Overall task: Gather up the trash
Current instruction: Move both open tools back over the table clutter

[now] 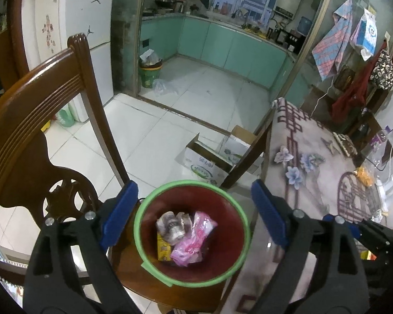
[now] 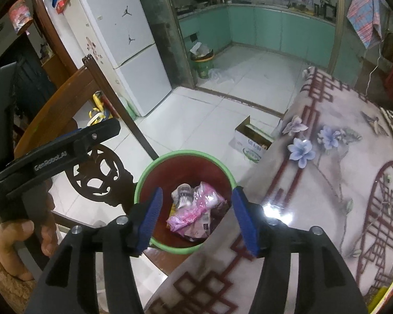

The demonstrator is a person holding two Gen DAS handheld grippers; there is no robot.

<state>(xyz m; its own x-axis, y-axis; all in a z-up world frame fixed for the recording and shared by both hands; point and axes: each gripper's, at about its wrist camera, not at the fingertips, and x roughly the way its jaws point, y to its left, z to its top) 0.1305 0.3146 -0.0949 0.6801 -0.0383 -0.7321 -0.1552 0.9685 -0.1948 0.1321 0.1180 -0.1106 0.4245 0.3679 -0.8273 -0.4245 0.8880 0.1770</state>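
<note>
Left gripper (image 1: 194, 217) jaws wide apart, nothing held — hanging over the bin (image 1: 144, 210). Right gripper (image 2: 196, 217) also spread, empty, above the same bin (image 2: 141, 183). Bin is red inside with a green rim and sits on the wooden chair (image 1: 36, 120) seat, just beside the table with the floral cloth (image 2: 327, 183). Trash in it: pink plastic bag (image 1: 194, 240), crumpled wrapper (image 1: 171, 226), yellow carton (image 1: 163, 250). Farther out — cardboard box (image 1: 204, 162) on the floor, fridge (image 2: 118, 44), kitchen bin (image 2: 203, 62).
</note>
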